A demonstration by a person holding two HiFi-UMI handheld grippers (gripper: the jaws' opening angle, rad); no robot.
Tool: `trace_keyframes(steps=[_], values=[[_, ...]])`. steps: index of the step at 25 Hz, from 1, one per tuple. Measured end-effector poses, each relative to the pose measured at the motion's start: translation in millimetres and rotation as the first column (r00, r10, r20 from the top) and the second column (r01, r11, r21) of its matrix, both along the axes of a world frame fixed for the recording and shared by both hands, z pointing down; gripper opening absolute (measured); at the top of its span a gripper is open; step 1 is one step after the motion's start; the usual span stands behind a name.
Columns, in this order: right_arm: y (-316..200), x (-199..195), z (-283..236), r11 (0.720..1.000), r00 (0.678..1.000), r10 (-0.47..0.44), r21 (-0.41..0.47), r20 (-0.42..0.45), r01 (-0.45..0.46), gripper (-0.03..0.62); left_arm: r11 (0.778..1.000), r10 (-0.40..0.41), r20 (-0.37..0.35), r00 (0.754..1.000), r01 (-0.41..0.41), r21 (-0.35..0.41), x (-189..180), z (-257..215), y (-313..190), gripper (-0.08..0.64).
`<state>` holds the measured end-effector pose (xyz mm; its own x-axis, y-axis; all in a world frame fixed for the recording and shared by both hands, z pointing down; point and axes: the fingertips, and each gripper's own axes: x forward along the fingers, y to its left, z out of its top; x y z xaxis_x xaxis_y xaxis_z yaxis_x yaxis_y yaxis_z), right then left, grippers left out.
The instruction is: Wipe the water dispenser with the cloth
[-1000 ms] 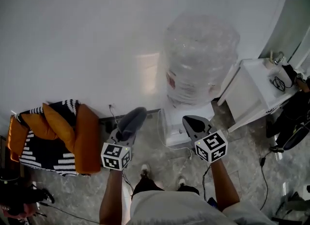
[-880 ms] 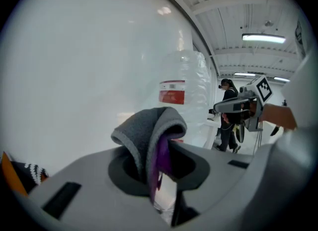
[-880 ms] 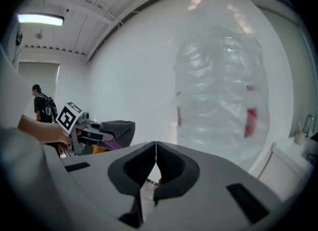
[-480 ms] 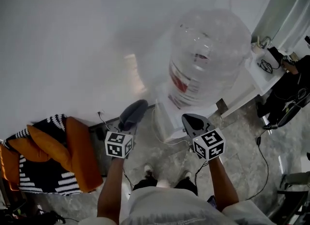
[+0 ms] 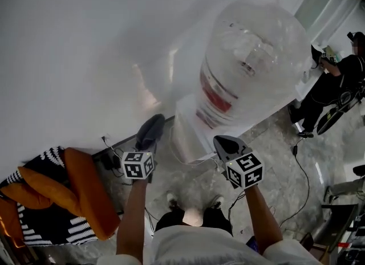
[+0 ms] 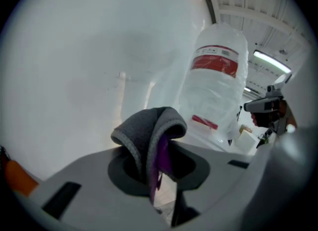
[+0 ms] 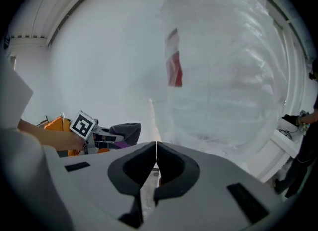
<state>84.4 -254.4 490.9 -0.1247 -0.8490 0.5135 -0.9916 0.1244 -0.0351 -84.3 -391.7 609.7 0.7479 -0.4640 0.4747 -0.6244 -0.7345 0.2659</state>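
Left gripper [image 6: 160, 168] is clamped on the grey cloth [image 6: 146, 131], a soft, light fold bulging over the jaws, just short of the white water dispenser [image 5: 191, 130]. Right gripper [image 7: 155, 159] is closed on nothing. Cloth should conform easily; clear bottle [image 5: 254, 58] on top looks tippable, so light pressure; front and left side open, back close to the wall [image 5: 85, 41].

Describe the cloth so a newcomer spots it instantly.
Start at the big clear bottle with the red label on the white dispenser. Left of its base, the left gripper clamps the cloth: folded dark grey, purple inside, unlike the orange cushions.
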Motion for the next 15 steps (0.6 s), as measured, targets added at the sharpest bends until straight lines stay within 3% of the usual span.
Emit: trace_keyframes(steps=[5,15], values=[[-19,-11,22,0.998,1.0,-0.009,-0.065,-0.011,0.009,0.015,0.998,-0.05,-0.041,0.998,0.048,-0.05,19,32,-38,0.075],[-44,-8,51,0.993,1.0,0.029,-0.117,0.004,-0.028,0.015,0.994,0.049,-0.036,0.998,-0.052,-0.099,86,90,-72,0.075]])
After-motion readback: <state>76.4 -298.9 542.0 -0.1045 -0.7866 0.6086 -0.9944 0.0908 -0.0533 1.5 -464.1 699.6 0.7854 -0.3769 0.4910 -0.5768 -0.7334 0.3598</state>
